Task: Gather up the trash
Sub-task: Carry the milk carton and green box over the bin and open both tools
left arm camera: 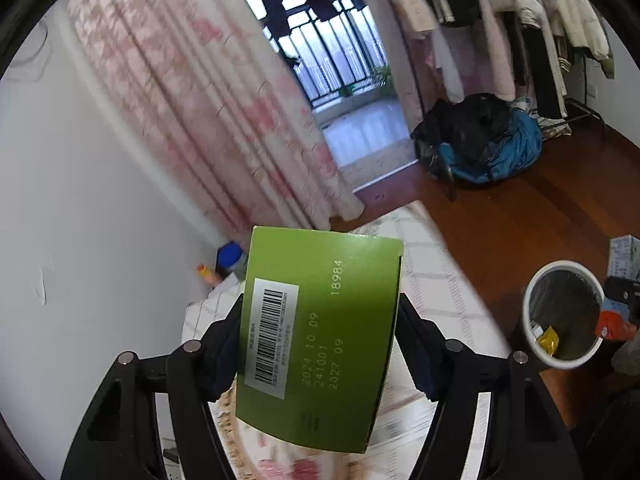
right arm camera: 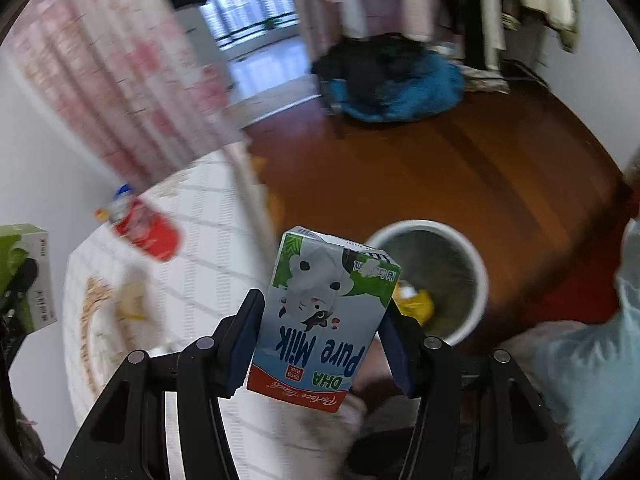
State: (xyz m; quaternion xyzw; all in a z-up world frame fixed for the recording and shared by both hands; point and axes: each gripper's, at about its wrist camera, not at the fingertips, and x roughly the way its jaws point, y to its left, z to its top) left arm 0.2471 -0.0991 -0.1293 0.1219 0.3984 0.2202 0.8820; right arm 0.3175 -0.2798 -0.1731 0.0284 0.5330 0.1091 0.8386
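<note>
Grippers both clamped: left gripper (left arm camera: 320,340) holds green box (left arm camera: 320,336), right gripper (right arm camera: 320,336) a blurred milk carton (right arm camera: 324,320).

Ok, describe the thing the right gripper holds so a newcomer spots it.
Start at the white bin on the wooden floor. Just before it, the right gripper clamps a milk carton: upside-down "Pure Milk" lettering, unlike the plain green box.

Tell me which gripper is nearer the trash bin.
Right. The right gripper, holding the milk carton, is almost at the trash bin. The left gripper, with the green box, is farther off over the bed.
</note>
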